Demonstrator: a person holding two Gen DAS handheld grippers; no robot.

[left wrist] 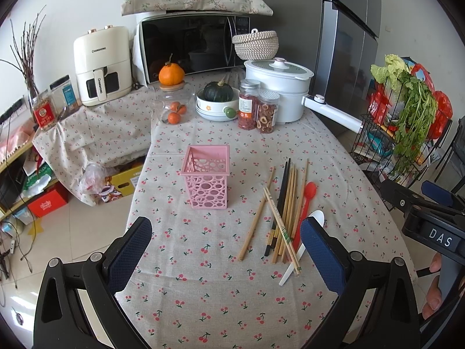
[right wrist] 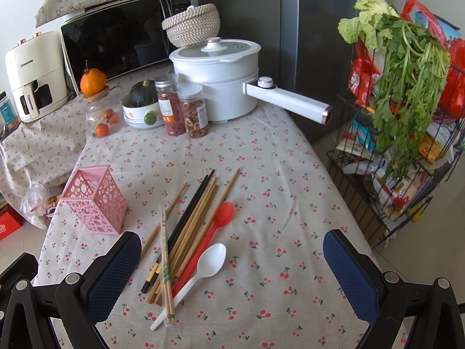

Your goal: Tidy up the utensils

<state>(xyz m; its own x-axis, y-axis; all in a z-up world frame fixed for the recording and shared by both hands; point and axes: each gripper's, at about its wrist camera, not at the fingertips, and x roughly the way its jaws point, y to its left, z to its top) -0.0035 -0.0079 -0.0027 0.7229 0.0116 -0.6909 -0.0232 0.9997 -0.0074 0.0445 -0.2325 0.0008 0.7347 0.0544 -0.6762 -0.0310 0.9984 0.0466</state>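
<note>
Two grippers, left gripper (left wrist: 226, 247) and right gripper (right wrist: 232, 267), gape wide, holding nothing | loose bamboo and black chopsticks (right wrist: 186, 232) lie beside the upright pink perforated plastic holder (left wrist: 207, 179) on the worktop (left wrist: 203, 290)

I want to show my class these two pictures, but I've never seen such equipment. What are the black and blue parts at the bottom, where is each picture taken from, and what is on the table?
No robot here: a person holds a two-finger gripper in each hand, each carrying a forward-looking fisheye camera. One picture looks out from the left gripper, the other from the right gripper. The blue padded fingers frame each view. Both grippers are open and hold nothing.

On the cherry-print tablecloth stands an empty pink perforated plastic holder. Beside it lie loose wooden and black chopsticks, a red plastic spoon and a white plastic spoon. These presumably go into the holder.
</note>
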